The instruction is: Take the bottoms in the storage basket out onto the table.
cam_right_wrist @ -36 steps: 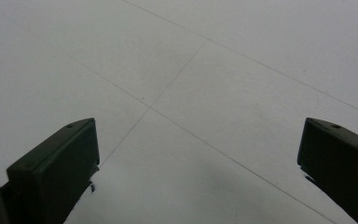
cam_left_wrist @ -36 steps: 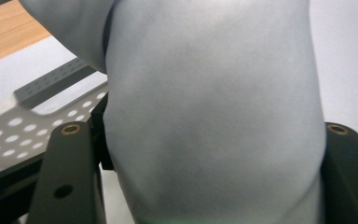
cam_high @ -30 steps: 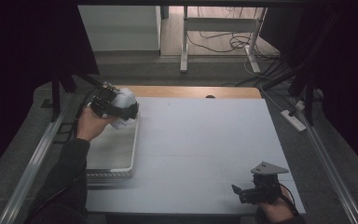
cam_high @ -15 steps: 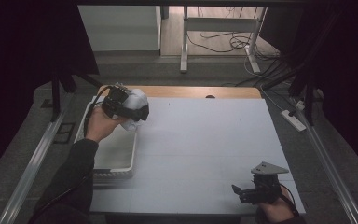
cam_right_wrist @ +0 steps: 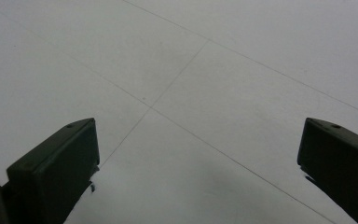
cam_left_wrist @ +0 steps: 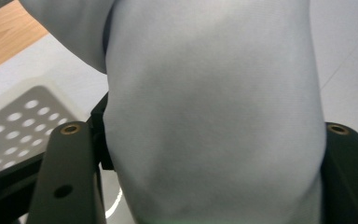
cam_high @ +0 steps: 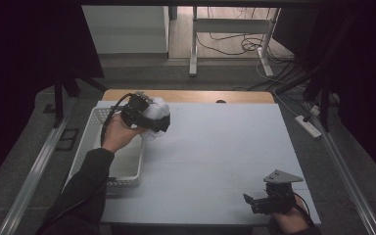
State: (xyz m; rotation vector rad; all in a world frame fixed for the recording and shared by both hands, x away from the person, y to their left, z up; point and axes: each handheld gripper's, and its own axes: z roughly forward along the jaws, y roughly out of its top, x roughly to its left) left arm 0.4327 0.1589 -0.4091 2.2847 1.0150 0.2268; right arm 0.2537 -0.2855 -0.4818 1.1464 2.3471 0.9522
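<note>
From the high view, a pale grey table (cam_high: 215,161) with a wooden strip along its far edge stands in a dim room, with metal desk legs and loose cables on the floor beyond it and dark curtains at both sides. A white perforated basket (cam_high: 127,169) sits at the table's left edge. The left tongs (cam_high: 149,116) hang above the basket's far right corner, pinching a white cloth bundle (cam_high: 157,108) that bulges out past them, clear of the table. The right tongs (cam_high: 254,201) rest low near the table's near right corner, well apart from the bundle. In the left gripper view the white cloth (cam_left_wrist: 214,116) bulges between the two black jaws, pressed on both sides; a corner of the basket (cam_left_wrist: 18,128) and the wooden strip lie behind it, though what kind of cloth item it is cannot be made out so close. In the right gripper view the jaws stand spread over the bare table (cam_right_wrist: 191,70), whose thin seams cross between them.
</note>
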